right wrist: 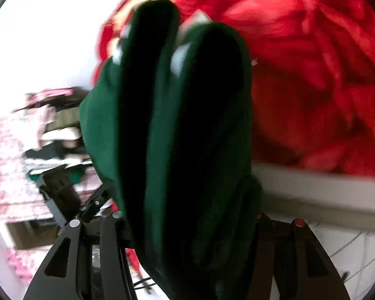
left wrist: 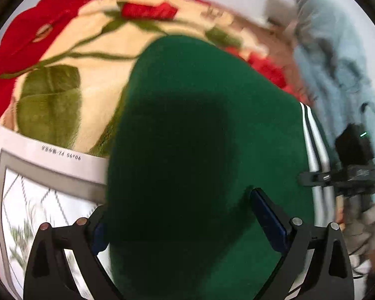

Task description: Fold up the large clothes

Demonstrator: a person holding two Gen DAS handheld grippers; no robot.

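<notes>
So there's one green garment (left wrist: 200, 150) here, dark fleece-looking stuff with white stripes (left wrist: 312, 155) down one side, and it's up off the floral blanket (left wrist: 70, 50), hanging between the two grippers. The left gripper (left wrist: 182, 222) has its jaws on either side of a wide bunch of the cloth, clamped on it as far as I can judge, though the left pad is mostly buried behind the fabric. The right gripper (right wrist: 187, 225) is gripping a thick wad of the same garment (right wrist: 177, 125), folded into about two or three layers that stick out past the fingers. My guess on handling: soft, floppy, no stiffness at all, light to medium weight, and not slippery since the nap gives decent bite. It'll sag in the middle wherever it isn't supported, so I'd take it at corners or along a hem or the striped seam rather than mid-panel. Count-wise: one garment, two grippers, one red and cream blanket, one white patterned mat (left wrist: 37, 200) under it, plus a blurry clutter pile (right wrist: 55, 135) off to the side that I can't make out.
</notes>
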